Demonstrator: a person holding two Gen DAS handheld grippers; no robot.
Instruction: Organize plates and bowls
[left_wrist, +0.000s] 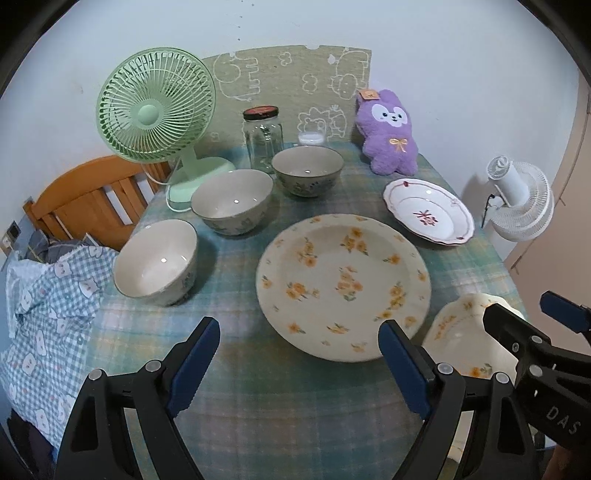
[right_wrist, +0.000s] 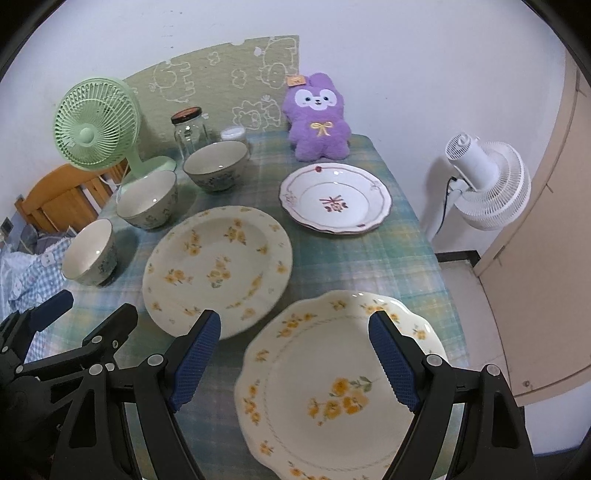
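Observation:
Three cream bowls stand in a diagonal row at the table's left: the near bowl (left_wrist: 155, 260) (right_wrist: 90, 251), the middle bowl (left_wrist: 232, 201) (right_wrist: 147, 199), the far bowl (left_wrist: 308, 170) (right_wrist: 216, 166). A large round plate with yellow flowers (left_wrist: 343, 280) (right_wrist: 218, 269) lies mid-table. A white plate with red trim (left_wrist: 428, 210) (right_wrist: 334, 197) lies at the back right. A scalloped yellow-flower plate (right_wrist: 332, 387) (left_wrist: 461, 332) lies at the near right. My left gripper (left_wrist: 299, 365) hovers open over bare cloth beside the large plate. My right gripper (right_wrist: 293, 358) hovers open above the scalloped plate, holding nothing.
At the back stand a green desk fan (left_wrist: 155, 107), a glass jar with a dark lid (left_wrist: 263, 138), a small white-lidded container (left_wrist: 311, 138) and a purple plush toy (left_wrist: 388, 133). A white floor fan (right_wrist: 484, 181) stands off the table's right edge. Checked fabric (left_wrist: 48, 314) lies left.

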